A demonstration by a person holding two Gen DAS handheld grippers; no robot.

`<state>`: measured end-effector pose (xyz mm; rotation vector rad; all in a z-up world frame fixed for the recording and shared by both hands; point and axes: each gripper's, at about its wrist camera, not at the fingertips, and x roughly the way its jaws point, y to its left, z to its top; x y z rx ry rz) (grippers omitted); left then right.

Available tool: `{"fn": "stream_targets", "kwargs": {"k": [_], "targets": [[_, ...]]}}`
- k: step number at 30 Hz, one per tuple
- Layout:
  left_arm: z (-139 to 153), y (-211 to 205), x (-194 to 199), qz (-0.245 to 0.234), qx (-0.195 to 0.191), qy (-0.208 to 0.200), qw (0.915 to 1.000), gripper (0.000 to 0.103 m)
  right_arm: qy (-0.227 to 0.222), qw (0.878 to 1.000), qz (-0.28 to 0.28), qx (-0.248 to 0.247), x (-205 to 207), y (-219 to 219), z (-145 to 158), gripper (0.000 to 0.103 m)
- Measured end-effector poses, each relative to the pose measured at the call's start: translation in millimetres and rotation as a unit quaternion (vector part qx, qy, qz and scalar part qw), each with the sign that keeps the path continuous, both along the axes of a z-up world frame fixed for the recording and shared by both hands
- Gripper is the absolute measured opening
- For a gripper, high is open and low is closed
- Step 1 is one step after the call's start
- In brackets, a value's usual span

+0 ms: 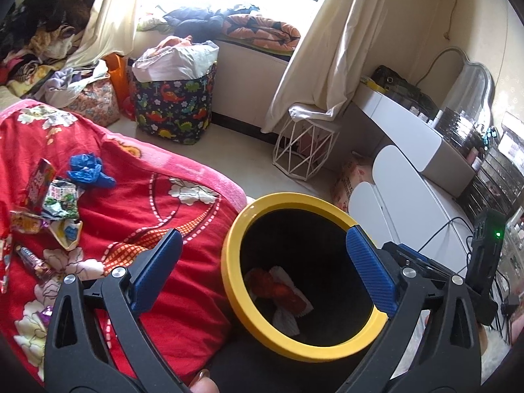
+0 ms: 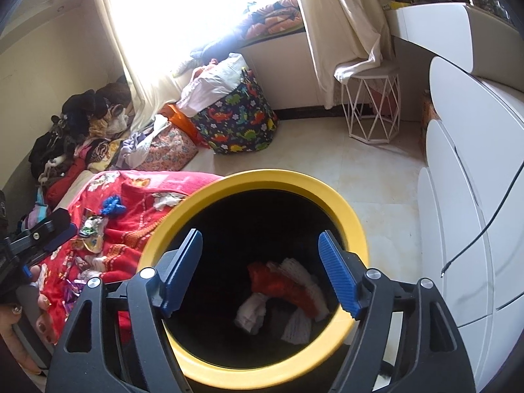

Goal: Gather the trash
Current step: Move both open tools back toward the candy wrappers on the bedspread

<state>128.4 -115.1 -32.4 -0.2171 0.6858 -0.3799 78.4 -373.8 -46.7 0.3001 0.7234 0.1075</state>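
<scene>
Littering red blanket (image 1: 157, 203): wrappers (image 1: 55, 203)

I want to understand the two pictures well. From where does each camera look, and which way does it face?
Left wrist: on the left gripper, facing down over the bin's left rim and the red blanket; its open fingers and a fingertip show.
Right wrist: on the right gripper, facing down into the bin; its open fingers and a hand show.
Shared: bin, blanket, dinosaur basket, stool.

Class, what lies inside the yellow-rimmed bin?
Inside the bin: a red wrapper and white crumpled paper at the bottom. Anything beneath them is covered; the rest is dark.
</scene>
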Motion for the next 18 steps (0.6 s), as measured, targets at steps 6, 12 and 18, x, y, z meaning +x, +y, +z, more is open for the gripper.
{"fn": "stream_targets", "kwargs": {"k": [6, 12, 18], "targets": [[7.5, 19.0, -1.1, 0.023, 0.001, -0.013, 0.9996, 0.092, -0.019, 1.000, 0.020, -0.010, -2.1, 21.9, 10.8, 0.075], [12.9, 42.1, -1.4, 0.050, -0.002, -0.021, 0.9985, 0.092, -0.030, 0.999, 0.034, -0.013, -3.3, 39.4, 18.2, 0.077], [17.2, 64.9, -1.7, 0.076, -0.007, -0.026, 0.9967, 0.092, -0.043, 0.997, 0.056, -0.016, -4.3, 62.2, 24.2, 0.079]]}}
